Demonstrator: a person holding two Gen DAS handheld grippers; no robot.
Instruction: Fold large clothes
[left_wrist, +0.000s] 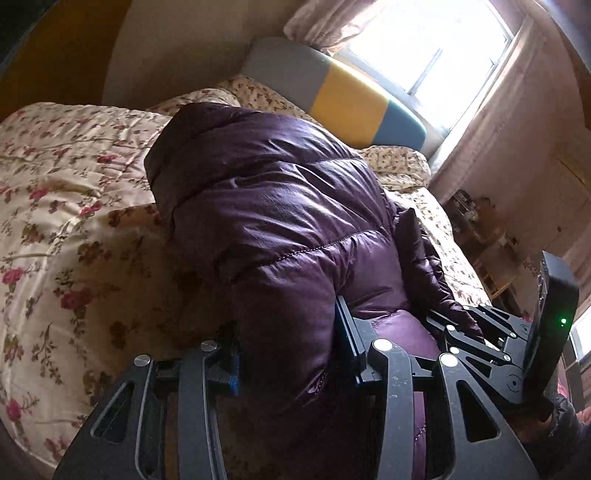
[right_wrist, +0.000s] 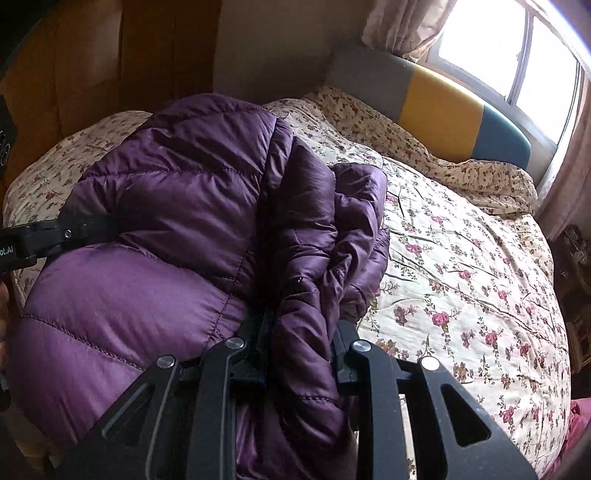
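Both the left gripper (left_wrist: 291, 354) and the right gripper (right_wrist: 301, 350) pinch the purple jacket (right_wrist: 166, 229); the floral bedspread (right_wrist: 461, 277) lies free at right.

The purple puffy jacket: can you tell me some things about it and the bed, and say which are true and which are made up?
1. The purple jacket lies on a flowery bedspread. True.
2. The right gripper is empty. False: it pinches a fold of the jacket.
3. The left gripper grips the jacket too. True.
4. The headboard is all red. False: grey, yellow and teal.
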